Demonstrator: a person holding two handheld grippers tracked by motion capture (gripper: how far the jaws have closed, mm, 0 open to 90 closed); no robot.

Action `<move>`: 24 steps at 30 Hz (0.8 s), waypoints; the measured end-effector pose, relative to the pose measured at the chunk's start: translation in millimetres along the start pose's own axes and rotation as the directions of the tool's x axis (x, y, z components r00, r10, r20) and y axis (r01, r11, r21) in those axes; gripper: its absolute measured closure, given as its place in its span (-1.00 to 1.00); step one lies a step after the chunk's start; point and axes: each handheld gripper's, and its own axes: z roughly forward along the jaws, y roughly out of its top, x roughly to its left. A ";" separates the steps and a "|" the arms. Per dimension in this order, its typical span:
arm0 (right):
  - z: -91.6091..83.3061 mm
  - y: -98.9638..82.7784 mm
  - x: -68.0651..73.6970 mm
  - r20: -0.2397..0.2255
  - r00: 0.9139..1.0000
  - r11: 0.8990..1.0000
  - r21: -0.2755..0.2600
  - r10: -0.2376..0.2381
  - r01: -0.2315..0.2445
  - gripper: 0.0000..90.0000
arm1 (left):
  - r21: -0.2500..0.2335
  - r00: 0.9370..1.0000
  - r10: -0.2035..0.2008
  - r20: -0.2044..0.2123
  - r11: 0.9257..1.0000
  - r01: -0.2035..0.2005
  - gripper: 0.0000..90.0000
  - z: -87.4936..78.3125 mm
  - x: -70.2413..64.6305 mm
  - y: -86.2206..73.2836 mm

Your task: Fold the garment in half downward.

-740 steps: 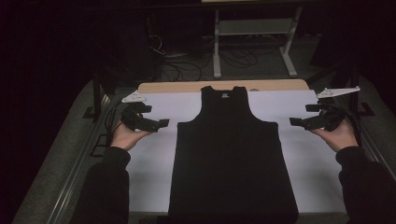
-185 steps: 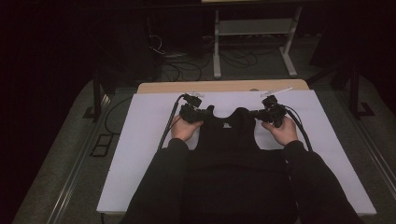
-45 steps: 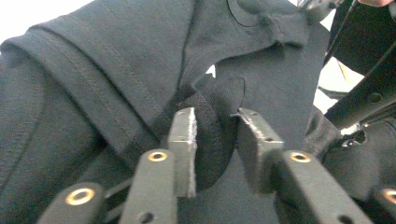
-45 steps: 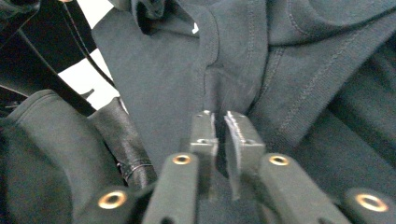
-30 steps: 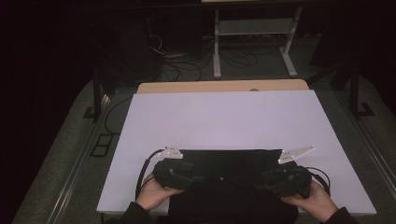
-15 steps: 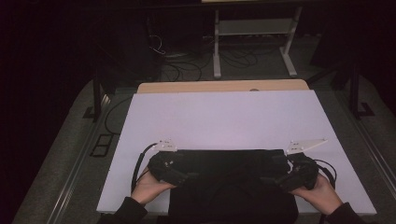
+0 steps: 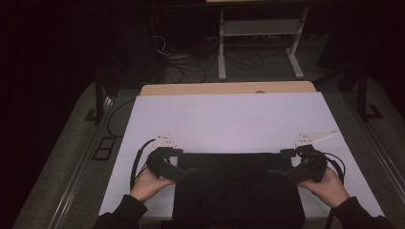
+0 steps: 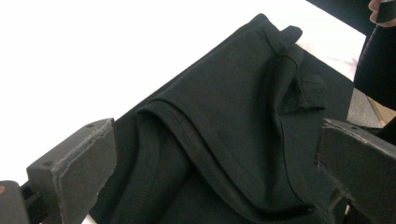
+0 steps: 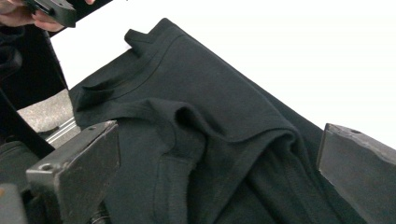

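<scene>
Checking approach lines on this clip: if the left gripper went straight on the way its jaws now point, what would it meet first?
Most likely the folded black tank top, lying right ahead between the open jaws of the left gripper; depth is unclear, but no other thing lies in between.

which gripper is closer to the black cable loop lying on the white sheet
Left. The left gripper sits right beside the cable loop at the folded tank top's left end; the right gripper is at the far end.

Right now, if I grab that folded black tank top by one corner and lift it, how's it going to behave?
The black tank top is probably floppy: in the left gripper view its layers slump in soft rolls, so one corner would likely trail the rest and undo the fold. It looks thin and light. Pushed across the white sheet, it would likely bunch rather than slide whole.
</scene>
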 end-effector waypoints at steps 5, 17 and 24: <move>-1.1 0.2 -6.3 0.015 1.000 1.000 0.005 0.003 -0.003 -1.00 | -0.003 1.000 -0.005 -0.004 1.000 0.005 -1.00 -1.9 5.4 1.6; -4.4 1.7 -20.2 0.030 0.999 1.000 0.003 0.020 -0.020 -1.00 | -0.003 1.000 -0.021 -0.018 1.000 0.021 -1.00 -4.5 19.2 -0.2; -2.9 0.0 -28.8 0.057 0.998 1.000 0.017 0.023 -0.024 -1.00 | -0.008 0.999 -0.024 -0.025 1.000 0.024 -1.00 -3.7 25.0 -0.7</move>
